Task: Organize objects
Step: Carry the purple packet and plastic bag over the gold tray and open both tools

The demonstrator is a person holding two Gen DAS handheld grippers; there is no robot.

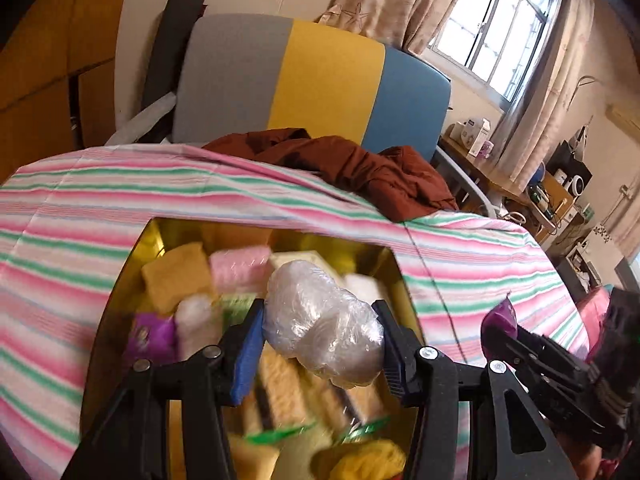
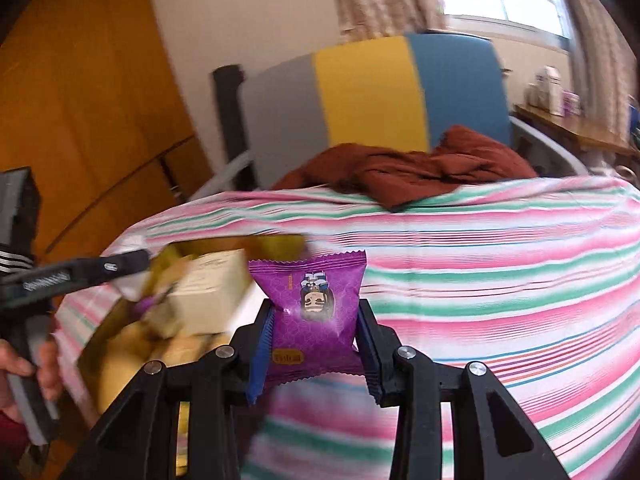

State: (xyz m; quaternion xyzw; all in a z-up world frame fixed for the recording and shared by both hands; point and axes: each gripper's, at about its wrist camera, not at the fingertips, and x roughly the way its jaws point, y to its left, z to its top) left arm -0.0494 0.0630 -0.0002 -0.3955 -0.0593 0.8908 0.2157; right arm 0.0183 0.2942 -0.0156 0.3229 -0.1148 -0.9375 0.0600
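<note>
Left wrist view shows my left gripper (image 1: 320,336) clamped on a clear-wrapped bundle (image 1: 324,324) above the gold box (image 1: 124,280), my right gripper (image 2: 316,336) pinching 1 purple snack packet (image 2: 316,312) over the striped cloth (image 2: 500,280); slick film could slip out.

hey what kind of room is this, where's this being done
Most likely a bedroom in a home. The work goes on over a bed with a striped sheet and a padded headboard, with a curtained window and a cluttered side desk beyond it.
</note>
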